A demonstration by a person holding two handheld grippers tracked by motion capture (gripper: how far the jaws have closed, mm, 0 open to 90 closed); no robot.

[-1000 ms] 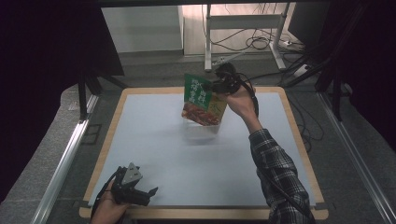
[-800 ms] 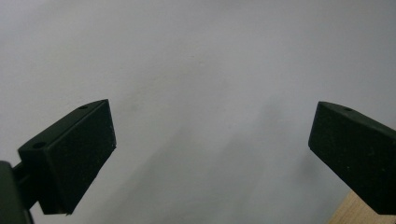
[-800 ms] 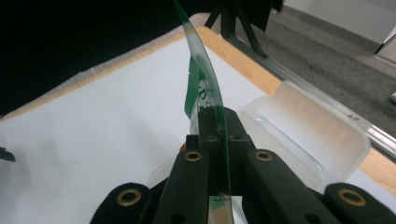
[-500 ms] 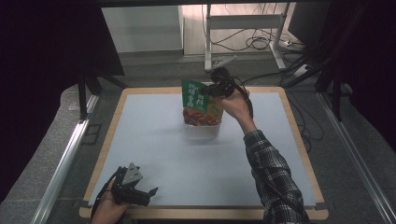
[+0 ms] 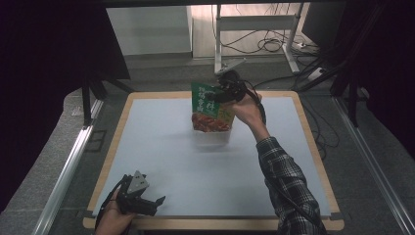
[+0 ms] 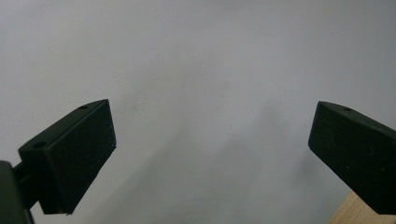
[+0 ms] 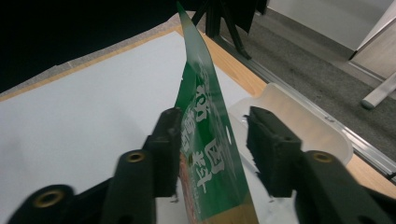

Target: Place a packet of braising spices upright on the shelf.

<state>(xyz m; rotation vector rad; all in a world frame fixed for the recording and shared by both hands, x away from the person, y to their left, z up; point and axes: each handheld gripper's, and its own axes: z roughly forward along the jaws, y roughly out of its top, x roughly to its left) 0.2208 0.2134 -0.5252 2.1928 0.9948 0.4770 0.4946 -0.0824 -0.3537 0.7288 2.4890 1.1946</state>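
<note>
One green snack packet [image 5: 210, 107] stands upright in a clear plastic tub [image 5: 212, 137] toward the far side of the white table mat [image 5: 161, 147], and the right gripper [image 5: 221, 93] is up at its top edge. Compared with a second ago, the packet sits more squarely over the tub and a touch more upright, while the hand has hardly shifted. The bigger change is at the jaws: they have just been opening. In the right gripper view the packet [image 7: 205, 140] is between them, but there is a plain gap on the right-hand side, and the left-hand jaw is at most brushing the film, so I read this as a release rather than a grip. The tub [image 7: 299, 126] shows pale behind the packet there, near the wooden table edge [image 7: 233, 65]. To my eye that means the placing is as good as done: the packet is lodged in the tub and seems to stand on its own, though whether it stays up once the gripper is clear I can't say. The left gripper [image 5: 142, 198] rests at the near left corner of the mat, just where it was a second ago, and the left gripper view shows its jaws spread wide over bare mat [image 6: 196, 70] with nothing between them. A careful backing-off looks like what is left.
</note>
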